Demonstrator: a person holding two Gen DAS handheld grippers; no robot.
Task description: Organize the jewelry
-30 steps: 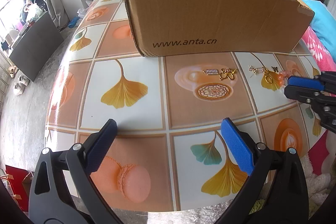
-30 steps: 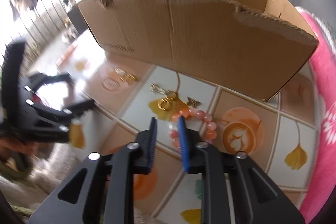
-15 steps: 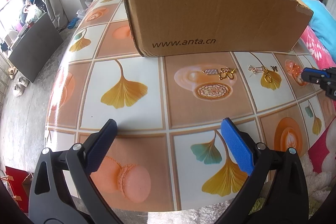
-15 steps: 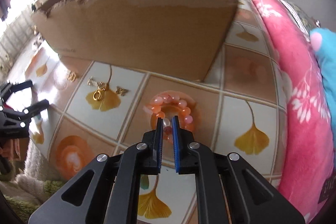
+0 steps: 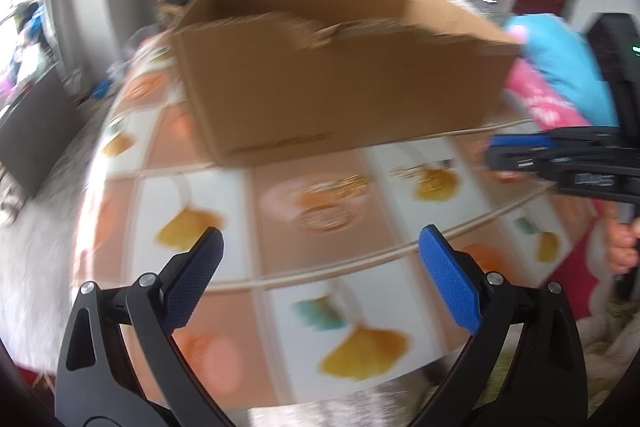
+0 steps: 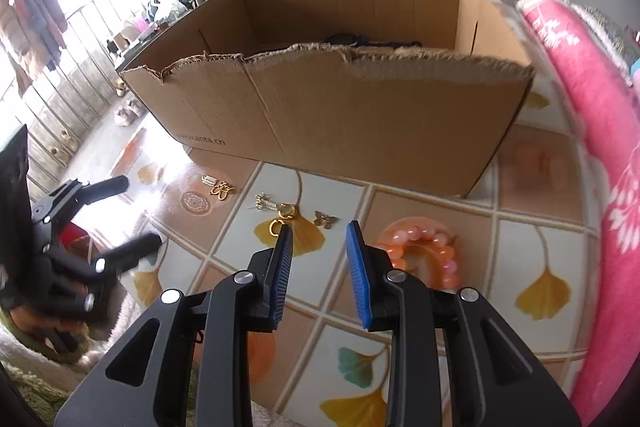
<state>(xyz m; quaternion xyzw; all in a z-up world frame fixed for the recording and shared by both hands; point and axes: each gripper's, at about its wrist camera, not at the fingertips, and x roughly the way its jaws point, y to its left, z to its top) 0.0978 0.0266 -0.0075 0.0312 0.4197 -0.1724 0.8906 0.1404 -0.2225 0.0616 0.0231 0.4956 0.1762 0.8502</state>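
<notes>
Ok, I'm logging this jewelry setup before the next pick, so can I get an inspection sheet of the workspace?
Surface: tiled-print table, glossy.
Job's things: pink bead bracelet on the table beside the right hand-held gripper; gold pieces and loose before the cardboard box.
Clutter: dark item inside the box, unclear.
Grippers: right hand-held gripper opening, nothing between its pads; left hand-held gripper open, empty.
Cables: nothing seen.
Surroundings: pink blanket, chair, water jug.
</notes>
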